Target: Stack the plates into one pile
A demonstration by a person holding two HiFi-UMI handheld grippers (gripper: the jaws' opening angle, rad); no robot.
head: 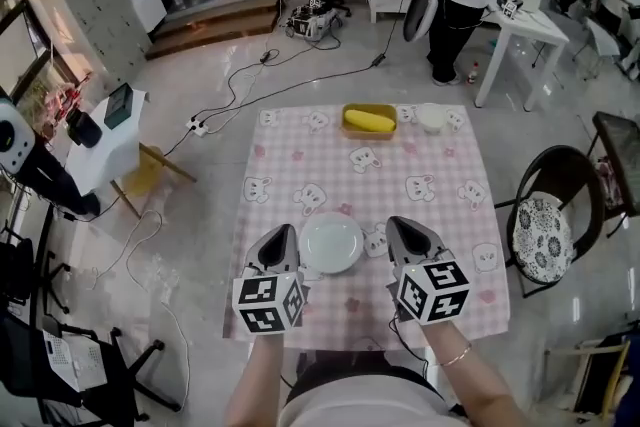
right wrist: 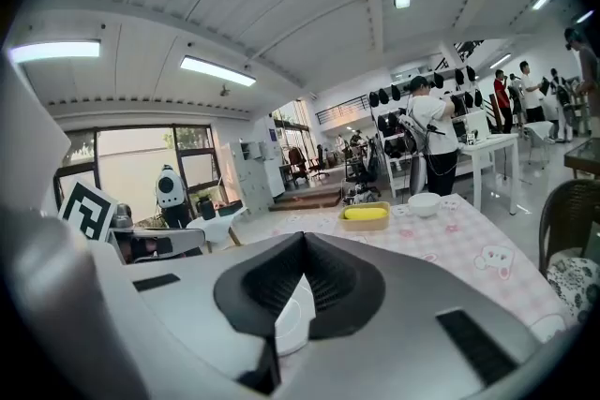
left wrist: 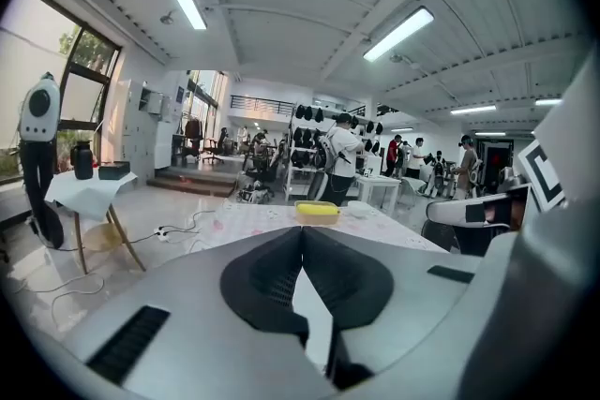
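Plate (head: 331, 243) rests on the checked tabletop (head: 300, 155) near its front edge. It is flanked by the left gripper (head: 284, 237) and right gripper (head: 399, 229), each with jaws closed and empty. A yellow tray (head: 369, 121) and white bowl (head: 431, 118) stand at the far edge, with open cloth between.

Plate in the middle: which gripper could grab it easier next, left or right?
Probably left. The left gripper looks closest to the plate; tablecloth shows between it and the right gripper. Both are shut.

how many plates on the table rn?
1. White plate near the table's front edge, between left gripper and right gripper. Possibly several stacked; can't tell.
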